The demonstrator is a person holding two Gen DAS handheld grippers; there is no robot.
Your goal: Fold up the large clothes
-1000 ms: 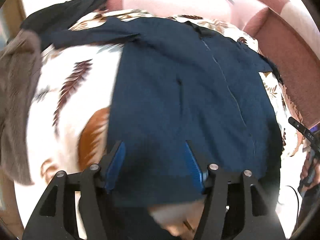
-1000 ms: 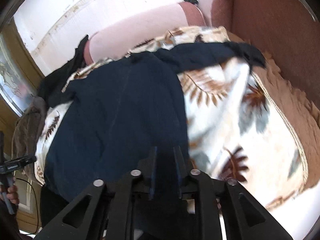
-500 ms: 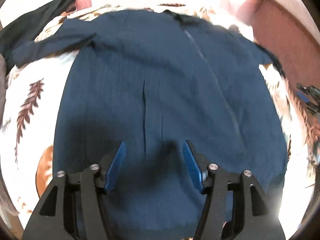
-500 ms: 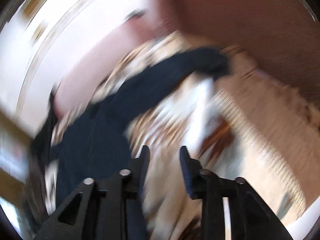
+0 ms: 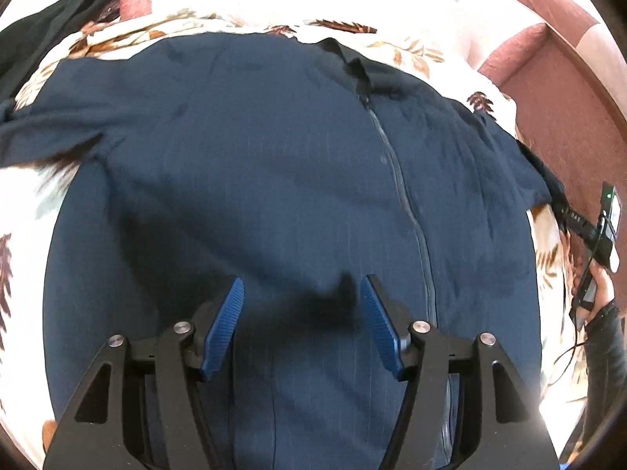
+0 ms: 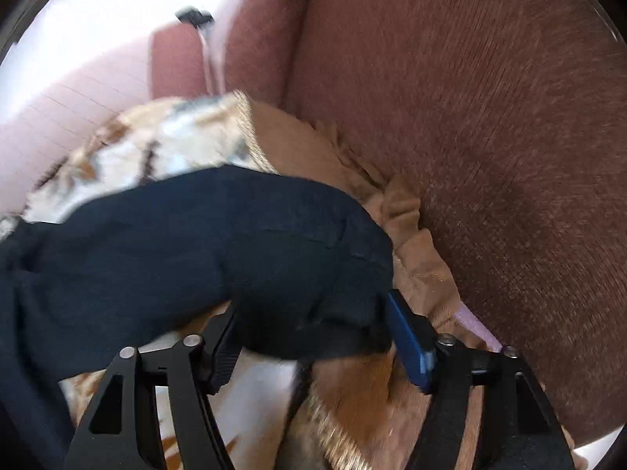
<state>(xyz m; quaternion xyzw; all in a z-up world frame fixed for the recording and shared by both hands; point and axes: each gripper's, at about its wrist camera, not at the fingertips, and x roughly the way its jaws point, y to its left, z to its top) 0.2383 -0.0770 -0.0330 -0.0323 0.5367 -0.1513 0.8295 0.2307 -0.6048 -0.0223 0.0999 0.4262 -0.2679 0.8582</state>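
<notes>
The navy shirt (image 5: 298,180) lies spread flat on the leaf-print blanket (image 5: 415,51) over the sofa (image 6: 490,125). The left gripper (image 5: 301,313) hovers over its lower middle, jaws spread, holding nothing. The right gripper (image 6: 313,333) has jaws spread around the sleeve (image 6: 235,243), which bunches between them; I can't tell if they're biting. Risk: that thin, limp, finely striped cloth slides out, or the jaws snag the plush blanket's frilled edge (image 6: 407,235) at three o'clock and drag it along.
</notes>
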